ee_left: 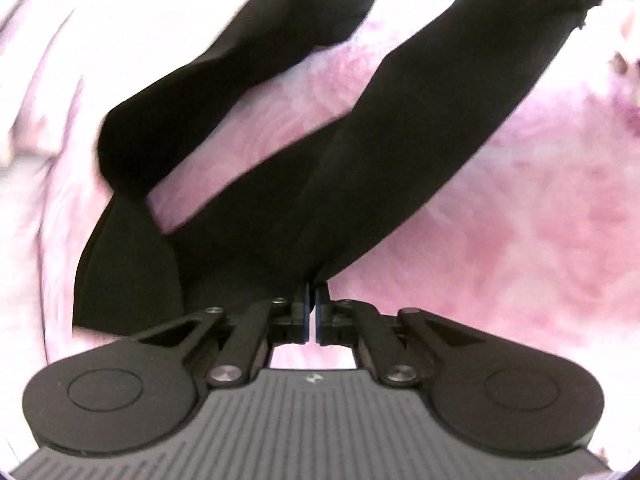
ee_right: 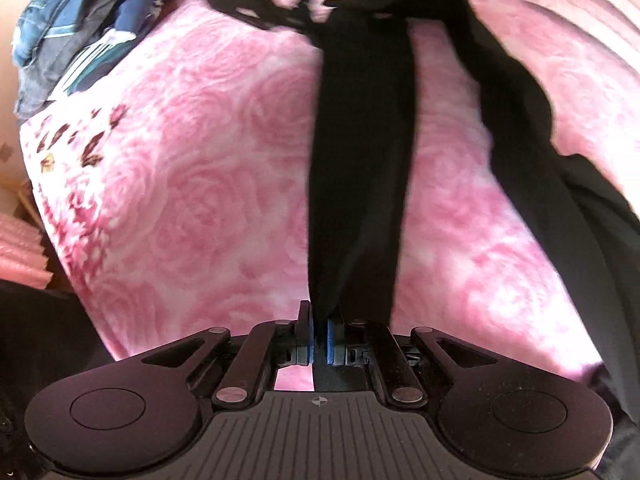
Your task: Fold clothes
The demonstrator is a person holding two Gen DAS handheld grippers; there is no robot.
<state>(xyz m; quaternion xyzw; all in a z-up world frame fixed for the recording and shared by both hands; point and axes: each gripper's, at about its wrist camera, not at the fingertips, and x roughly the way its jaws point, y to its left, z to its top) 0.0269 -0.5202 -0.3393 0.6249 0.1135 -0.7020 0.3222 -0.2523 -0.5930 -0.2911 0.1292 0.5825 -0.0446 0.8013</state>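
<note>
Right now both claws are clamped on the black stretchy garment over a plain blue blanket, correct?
Not quite: the blanket is pink with a rose pattern, as the right wrist view shows. Both the left claw and the right claw are clamped on the black stretchy garment.

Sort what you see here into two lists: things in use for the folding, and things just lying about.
In use: black garment, left gripper, right gripper, pink rose blanket as the work surface.

Lying about: pile of blue clothes.

Pink rose-print bed cover (ee_right: 208, 168), bright light.
</note>
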